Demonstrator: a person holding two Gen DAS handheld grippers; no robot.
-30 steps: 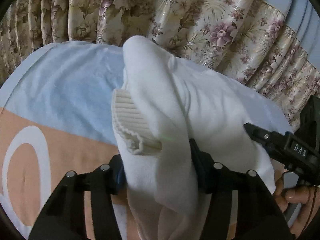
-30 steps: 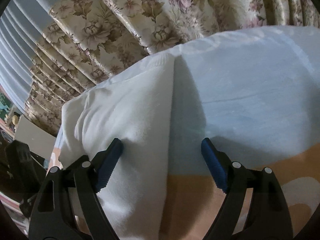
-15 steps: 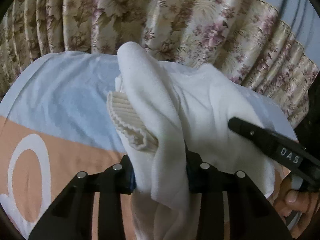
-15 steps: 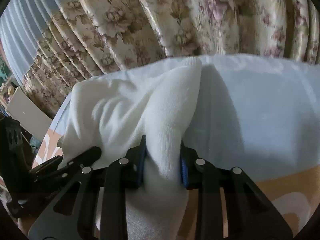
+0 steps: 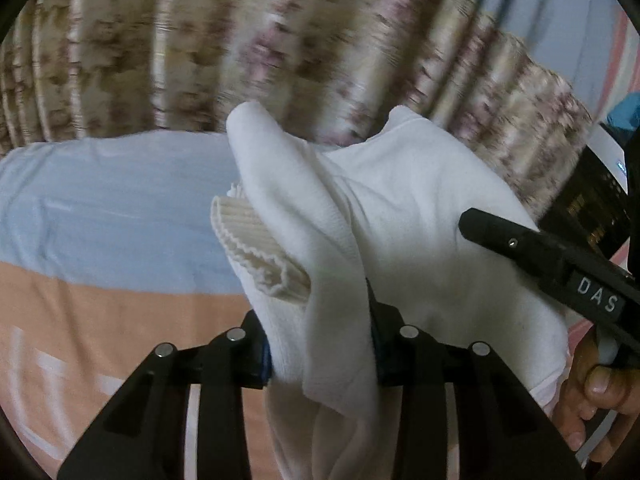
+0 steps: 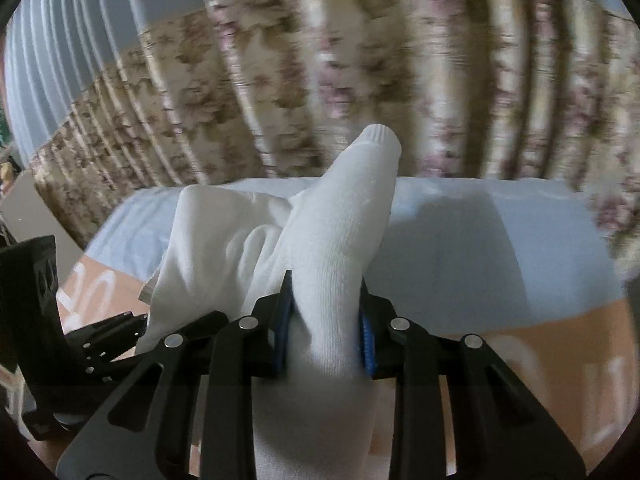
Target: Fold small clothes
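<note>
A small white knit garment (image 5: 400,216) with a ribbed cuff (image 5: 256,240) hangs between both grippers above the bed. My left gripper (image 5: 320,344) is shut on a bunched fold of it next to the cuff. My right gripper (image 6: 326,320) is shut on another edge of the white garment (image 6: 332,248), which sticks up past the fingertips. The right gripper also shows at the right of the left wrist view (image 5: 540,256), and the left gripper at the lower left of the right wrist view (image 6: 100,344). The cloth hides the pads.
A bed sheet with a light blue band (image 5: 112,216) and a peach band (image 5: 100,336) lies below. Floral curtains (image 6: 320,80) hang close behind the bed. A hand (image 5: 592,396) holds the right gripper.
The right gripper closed on the garment's edge. Both grippers have lifted the garment off the bed, and the views tilted up toward the curtains.
</note>
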